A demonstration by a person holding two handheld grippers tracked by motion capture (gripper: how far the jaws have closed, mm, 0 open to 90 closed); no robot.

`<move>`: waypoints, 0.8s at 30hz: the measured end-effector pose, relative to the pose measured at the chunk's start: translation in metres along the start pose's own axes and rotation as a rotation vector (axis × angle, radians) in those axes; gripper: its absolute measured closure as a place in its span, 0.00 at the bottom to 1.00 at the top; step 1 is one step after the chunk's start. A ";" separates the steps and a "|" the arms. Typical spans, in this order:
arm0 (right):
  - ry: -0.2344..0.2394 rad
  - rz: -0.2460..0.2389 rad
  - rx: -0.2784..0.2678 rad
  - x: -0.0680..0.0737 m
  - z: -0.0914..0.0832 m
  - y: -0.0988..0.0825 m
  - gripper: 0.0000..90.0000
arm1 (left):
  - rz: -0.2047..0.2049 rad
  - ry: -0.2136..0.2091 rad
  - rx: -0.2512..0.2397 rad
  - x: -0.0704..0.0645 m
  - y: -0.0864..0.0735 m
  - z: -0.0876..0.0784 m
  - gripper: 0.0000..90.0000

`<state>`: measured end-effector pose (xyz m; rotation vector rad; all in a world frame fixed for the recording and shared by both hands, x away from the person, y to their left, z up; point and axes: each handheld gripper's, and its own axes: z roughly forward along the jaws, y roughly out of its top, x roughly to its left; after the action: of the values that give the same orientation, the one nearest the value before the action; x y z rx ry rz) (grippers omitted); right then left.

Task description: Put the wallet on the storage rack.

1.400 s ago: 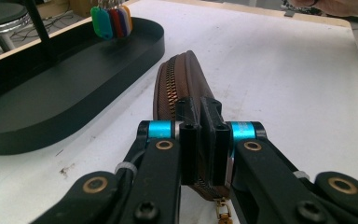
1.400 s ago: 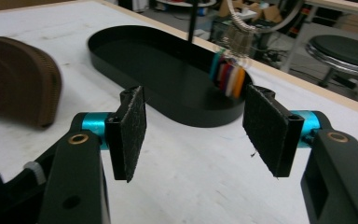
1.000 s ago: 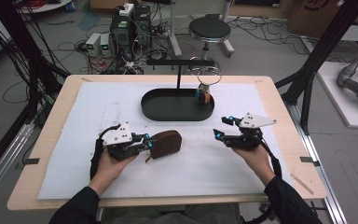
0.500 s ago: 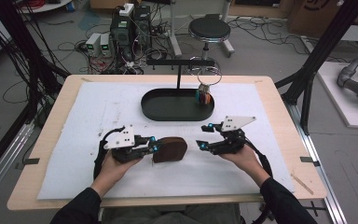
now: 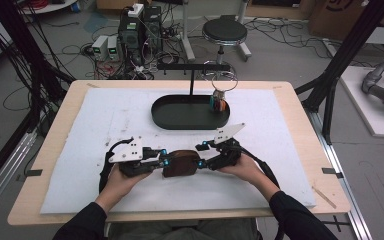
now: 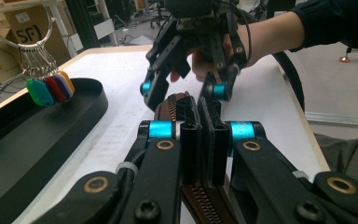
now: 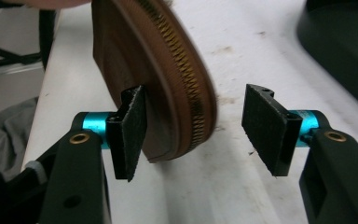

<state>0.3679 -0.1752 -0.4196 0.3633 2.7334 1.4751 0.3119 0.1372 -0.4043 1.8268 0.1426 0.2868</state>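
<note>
Two grippers now meet at the brown zippered pouch [image 5: 181,163], which lies on the white mat [image 5: 105,120] near the front of the table, in front of the black tray [image 5: 190,113] with its bunch of key tags [image 5: 219,103]. The left gripper [image 6: 200,135] has its jaws pinched tight on the pouch's zipper edge, while the right gripper [image 7: 196,128] stands wide, its jaws straddling the pouch's other end without closing. Compared with a second ago, the right gripper has moved in from well apart, which probably means a two-handed hold for unzipping is being set up.
</note>
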 end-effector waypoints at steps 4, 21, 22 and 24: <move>0.046 0.000 0.017 -0.001 0.004 -0.002 0.58 | -0.013 0.000 0.000 0.001 -0.002 -0.002 0.96; -0.004 -0.127 0.011 0.009 -0.009 0.004 0.79 | -0.179 0.044 0.028 0.011 -0.005 -0.009 0.57; 0.003 -0.125 0.010 0.010 -0.010 0.004 0.79 | -0.187 0.041 0.041 0.012 -0.005 -0.009 0.53; 0.009 -0.129 0.005 0.011 -0.013 0.006 0.79 | -0.192 0.036 0.064 0.013 -0.008 -0.008 0.49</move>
<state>0.3570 -0.1805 -0.4063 0.1769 2.7106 1.4418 0.3230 0.1502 -0.4078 1.8565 0.3532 0.1813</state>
